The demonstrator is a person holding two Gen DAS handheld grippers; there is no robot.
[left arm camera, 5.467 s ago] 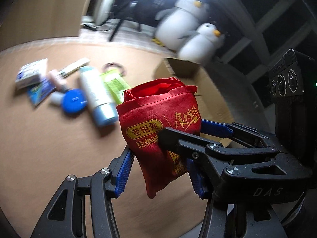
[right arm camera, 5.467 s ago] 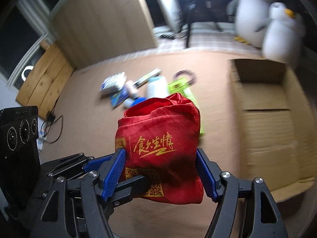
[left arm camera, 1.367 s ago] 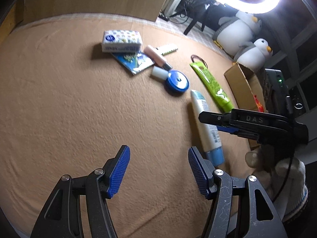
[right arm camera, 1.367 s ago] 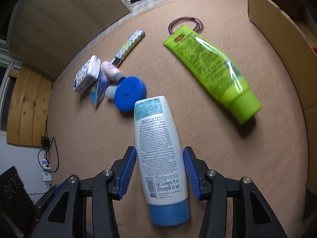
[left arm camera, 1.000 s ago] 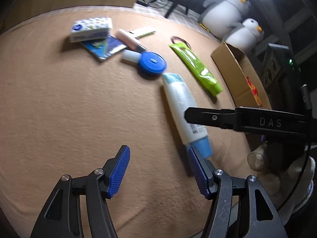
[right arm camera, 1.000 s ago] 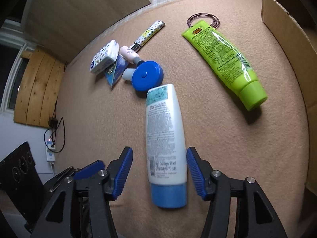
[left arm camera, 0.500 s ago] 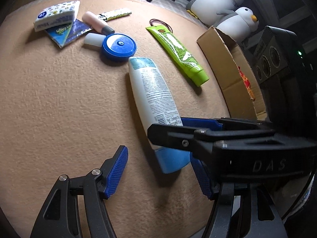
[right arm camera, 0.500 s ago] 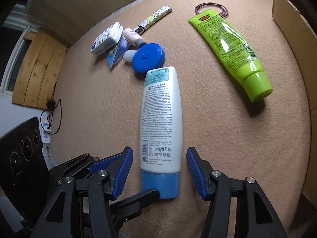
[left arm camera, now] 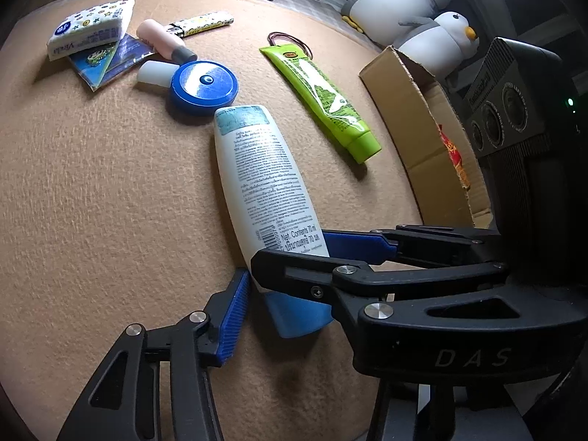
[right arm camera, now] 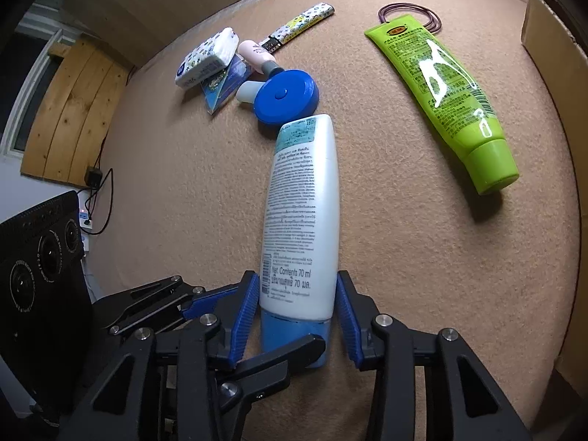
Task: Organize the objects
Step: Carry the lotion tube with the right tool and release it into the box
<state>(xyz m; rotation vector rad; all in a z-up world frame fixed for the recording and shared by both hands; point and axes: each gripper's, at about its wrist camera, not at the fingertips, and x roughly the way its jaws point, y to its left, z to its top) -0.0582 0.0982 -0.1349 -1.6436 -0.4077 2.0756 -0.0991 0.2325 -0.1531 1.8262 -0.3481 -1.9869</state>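
Observation:
A white lotion tube with a blue cap (left arm camera: 262, 180) (right arm camera: 303, 213) lies on the tan felt mat. My right gripper (right arm camera: 297, 312) straddles its capped end, blue pads close on both sides, seemingly touching; the tube still lies flat. My left gripper (left arm camera: 290, 305) is at the same end, its left pad (left arm camera: 233, 319) beside the cap, its right finger hidden behind the right gripper's arm (left arm camera: 367, 275). A green tube (left arm camera: 319, 95) (right arm camera: 444, 92) lies to the right.
An open cardboard box (left arm camera: 415, 110) (right arm camera: 551, 36) stands at the right with a red pouch (left arm camera: 455, 158) inside. A blue round lid (right arm camera: 284, 95), tissue pack (right arm camera: 205, 57), pink stick (right arm camera: 255, 55), patterned lighter (right arm camera: 301, 25) and hair tie (right arm camera: 411, 11) lie beyond the tube. Plush penguins (left arm camera: 422, 11) sit behind.
Both grippers have moved in and lowered onto the white tube's blue-capped end. The right gripper's jaws have narrowed around it. The red pouch held earlier now lies in the box.

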